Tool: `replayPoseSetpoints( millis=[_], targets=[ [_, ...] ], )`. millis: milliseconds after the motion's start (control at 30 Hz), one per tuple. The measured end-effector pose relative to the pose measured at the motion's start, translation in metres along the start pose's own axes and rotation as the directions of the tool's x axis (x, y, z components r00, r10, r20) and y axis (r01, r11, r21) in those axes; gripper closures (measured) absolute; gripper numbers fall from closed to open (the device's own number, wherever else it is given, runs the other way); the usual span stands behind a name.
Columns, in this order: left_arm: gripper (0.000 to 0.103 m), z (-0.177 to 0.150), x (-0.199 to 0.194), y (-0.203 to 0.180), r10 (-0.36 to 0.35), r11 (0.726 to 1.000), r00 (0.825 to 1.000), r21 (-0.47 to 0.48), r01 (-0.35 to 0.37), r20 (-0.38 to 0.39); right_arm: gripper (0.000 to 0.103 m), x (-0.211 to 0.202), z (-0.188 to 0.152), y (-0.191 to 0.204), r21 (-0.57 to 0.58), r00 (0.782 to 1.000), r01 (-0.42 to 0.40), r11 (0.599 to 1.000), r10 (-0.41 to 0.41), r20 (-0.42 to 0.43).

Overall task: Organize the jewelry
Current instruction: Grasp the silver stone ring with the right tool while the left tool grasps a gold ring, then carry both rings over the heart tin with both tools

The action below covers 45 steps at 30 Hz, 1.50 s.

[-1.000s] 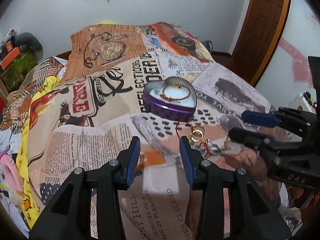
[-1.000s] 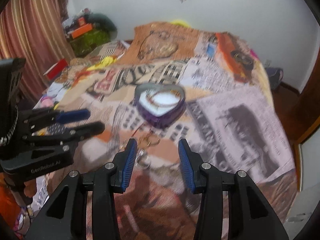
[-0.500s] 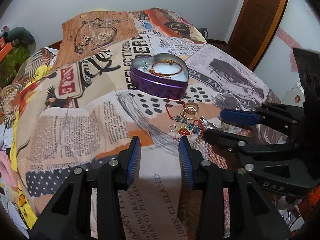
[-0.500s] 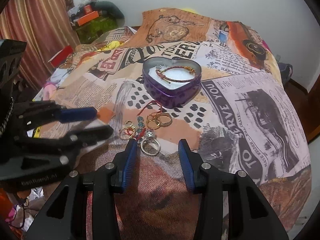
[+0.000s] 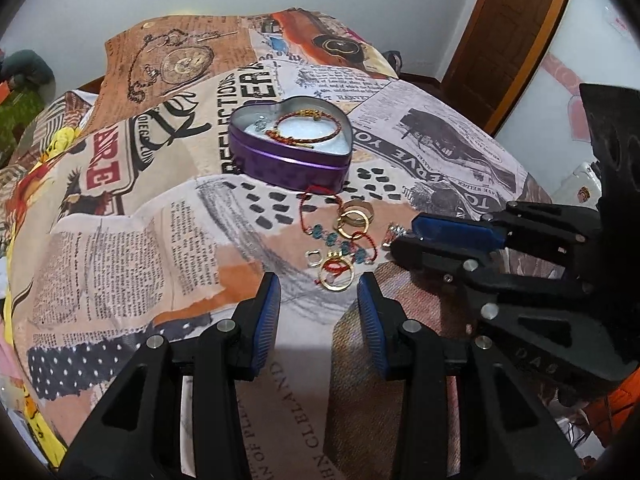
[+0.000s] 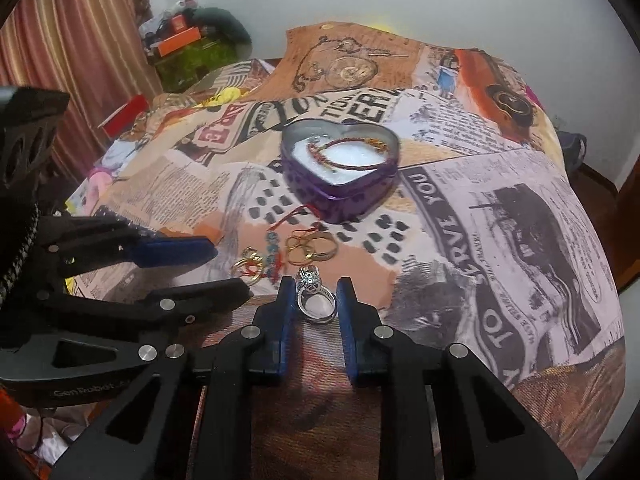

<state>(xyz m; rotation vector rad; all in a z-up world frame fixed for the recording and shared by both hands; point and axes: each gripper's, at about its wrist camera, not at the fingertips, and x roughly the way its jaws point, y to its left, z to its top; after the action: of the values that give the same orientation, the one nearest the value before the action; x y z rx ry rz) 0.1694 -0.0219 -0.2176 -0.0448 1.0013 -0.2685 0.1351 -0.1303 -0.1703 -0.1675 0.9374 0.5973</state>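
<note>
My right gripper point(image 6: 313, 298) is closing around the silver ring point(image 6: 316, 300) on the bedspread point(image 6: 460, 216). Left gripper point(image 5: 319, 292) hovers part open, empty, near the gold hoop point(image 5: 335, 276).

Right gripper point(image 6: 312, 300) angled downward, jaws closing, an object between the pads. Left gripper point(image 5: 318, 304) angled downward beside it, jaws apart, nothing between them.

A purple heart-shaped tin point(image 5: 288, 162) with white lining holds a red-and-gold braided bracelet point(image 5: 308, 130). The bedspread point(image 5: 120, 216) carries newspaper print, orange patches and black dots. Silver ring point(image 6: 316, 294); blue-padded black tongs point(image 6: 314, 294).
</note>
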Motion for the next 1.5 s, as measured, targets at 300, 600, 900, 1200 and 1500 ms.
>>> replayPoseSetpoints(
  millis=[300,600,900,1200,1500],
  targets=[
    [0.085,0.005,0.006,-0.005,-0.02,1.0,1.0,0.015,0.02,0.016,0.084,-0.018,0.001,-0.02,0.046,0.999,0.023,0.999,-0.025,0.037],
    [0.085,0.008,-0.014,-0.003,0.004,1.0,0.998,0.01,-0.005,0.069,0.084,-0.031,0.008,-0.018,0.051,0.997,0.031,0.998,-0.034,0.071],
    [0.085,0.022,-0.051,0.008,0.04,0.999,0.985,-0.011,-0.039,0.167,0.084,-0.051,0.025,-0.011,0.029,0.989,0.043,0.999,-0.047,0.14],
    [0.085,0.041,-0.075,0.013,0.051,0.999,0.967,-0.017,-0.049,0.251,0.084,-0.067,0.043,-0.005,0.034,0.975,0.048,0.998,-0.054,0.213],
    [0.085,0.059,-0.082,0.016,0.052,0.999,0.951,-0.01,-0.051,0.303,0.084,-0.069,0.058,-0.005,0.039,0.966,0.042,0.998,-0.05,0.252]
  ],
)
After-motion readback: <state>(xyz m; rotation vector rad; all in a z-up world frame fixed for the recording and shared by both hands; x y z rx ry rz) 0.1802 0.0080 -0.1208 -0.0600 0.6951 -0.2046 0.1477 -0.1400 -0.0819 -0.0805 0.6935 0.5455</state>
